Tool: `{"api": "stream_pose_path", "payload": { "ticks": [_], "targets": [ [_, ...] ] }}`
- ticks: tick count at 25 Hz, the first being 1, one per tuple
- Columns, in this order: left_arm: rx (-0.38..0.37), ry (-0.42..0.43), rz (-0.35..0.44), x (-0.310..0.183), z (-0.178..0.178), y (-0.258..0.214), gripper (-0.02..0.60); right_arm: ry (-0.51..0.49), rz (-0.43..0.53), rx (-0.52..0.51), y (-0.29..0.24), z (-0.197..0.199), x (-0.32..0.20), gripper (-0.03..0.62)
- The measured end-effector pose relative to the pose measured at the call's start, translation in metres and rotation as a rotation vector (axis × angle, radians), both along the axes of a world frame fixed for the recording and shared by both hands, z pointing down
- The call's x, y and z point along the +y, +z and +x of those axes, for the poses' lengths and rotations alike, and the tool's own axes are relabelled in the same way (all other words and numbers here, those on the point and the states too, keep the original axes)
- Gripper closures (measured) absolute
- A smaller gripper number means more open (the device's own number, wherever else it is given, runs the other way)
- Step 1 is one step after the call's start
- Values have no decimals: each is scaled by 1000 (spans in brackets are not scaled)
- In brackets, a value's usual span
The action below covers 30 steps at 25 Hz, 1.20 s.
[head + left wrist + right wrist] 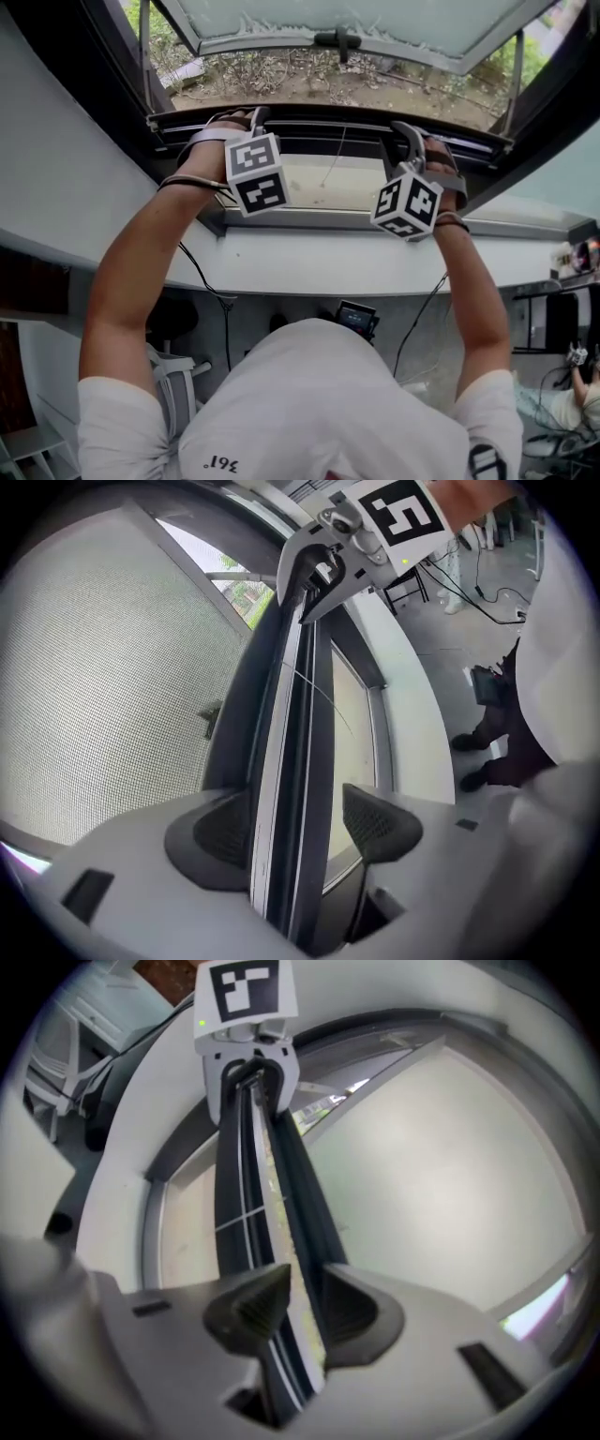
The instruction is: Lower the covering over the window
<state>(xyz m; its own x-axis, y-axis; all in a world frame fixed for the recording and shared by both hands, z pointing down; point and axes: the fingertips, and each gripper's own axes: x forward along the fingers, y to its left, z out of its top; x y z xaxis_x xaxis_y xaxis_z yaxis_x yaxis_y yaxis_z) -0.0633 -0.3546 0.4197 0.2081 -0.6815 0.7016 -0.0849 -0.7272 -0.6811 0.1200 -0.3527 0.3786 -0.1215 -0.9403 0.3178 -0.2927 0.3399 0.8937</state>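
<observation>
Window sill [309, 267] and open pane [356, 19] fill the head view's upper half. Covering's dark rail [328, 129] runs left-right across upper middle, long axis level in frame. Right gripper [302, 1309] clamps the rail, pads on both faces. Left gripper [300, 827] straddles it, jaws wide, one pad clear. Likely the left needs to close before pulling toward lower frame.

Left hand-held gripper [251, 118] and right hand-held gripper [406, 131] at the dark rail [328, 127]
</observation>
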Motion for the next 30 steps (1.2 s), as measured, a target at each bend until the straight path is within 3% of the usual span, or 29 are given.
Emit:
{"api": "stream_pose_path", "payload": {
  "ticks": [7, 20, 30],
  "targets": [
    [1, 1, -1, 0, 1, 1, 281, 44, -87, 173, 14, 21, -16, 494],
    [0, -8, -60, 2, -1, 28, 281, 53, -294, 218, 46, 20, -11, 493],
    [-15, -22, -100, 2, -1, 52, 281, 51, -342, 218, 71, 19, -10, 480]
  ]
}}
